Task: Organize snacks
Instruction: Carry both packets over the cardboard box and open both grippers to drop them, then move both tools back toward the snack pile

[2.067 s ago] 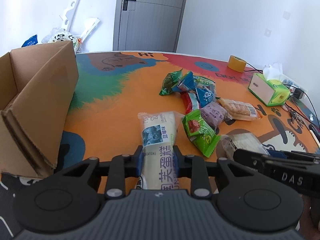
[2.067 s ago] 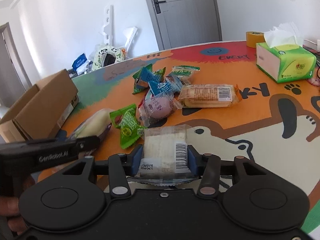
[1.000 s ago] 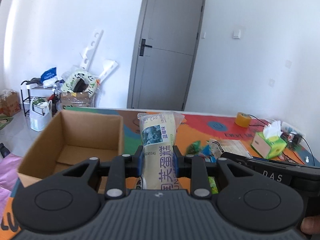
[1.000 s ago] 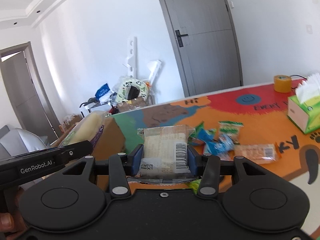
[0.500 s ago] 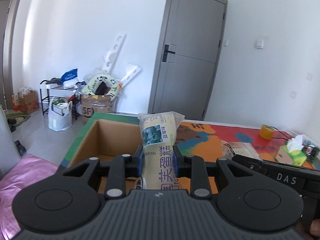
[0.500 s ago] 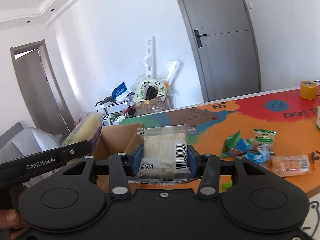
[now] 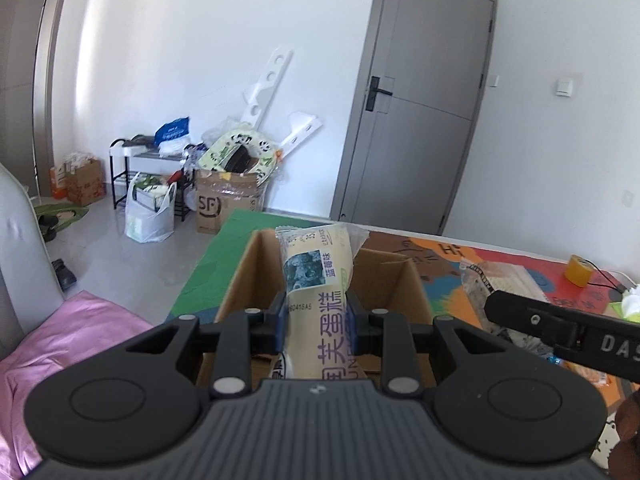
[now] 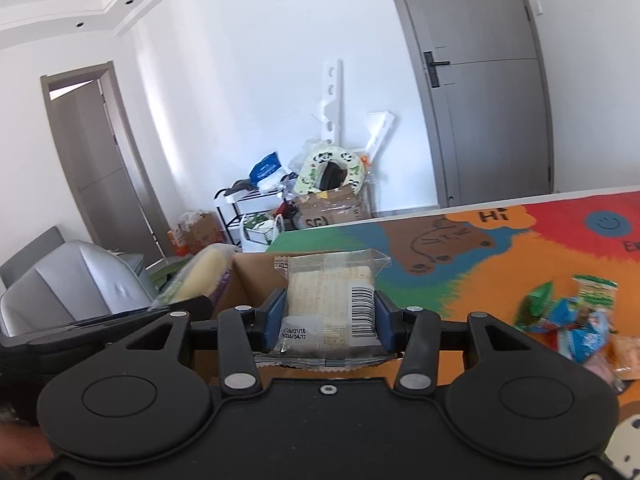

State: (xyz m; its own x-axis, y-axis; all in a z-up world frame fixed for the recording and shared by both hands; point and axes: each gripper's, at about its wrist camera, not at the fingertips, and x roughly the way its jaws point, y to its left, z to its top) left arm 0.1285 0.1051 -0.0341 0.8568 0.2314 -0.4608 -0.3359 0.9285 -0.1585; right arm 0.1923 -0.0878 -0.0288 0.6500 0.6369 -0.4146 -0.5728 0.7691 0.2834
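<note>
Left claw [image 7: 316, 322] pinches a long cake roll [image 7: 318, 280]; right claw [image 8: 325, 322] clamps a wrapped cake [image 8: 332, 304]; cardboard box [image 7: 384, 280] at twelve o'clock.

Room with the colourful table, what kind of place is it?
Probably a room in someone's home: a grey door, a shoe rack piled with bags, and a cartoon-printed table with snacks.

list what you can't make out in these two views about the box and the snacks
- Cardboard box floor: left wrist view, hidden by the held cake roll and the left gripper.
- Box contents: right wrist view, blocked by the clear-wrapped cake in the right gripper.
- Loose snack pile: right wrist view, blurred and cut by the edge.
</note>
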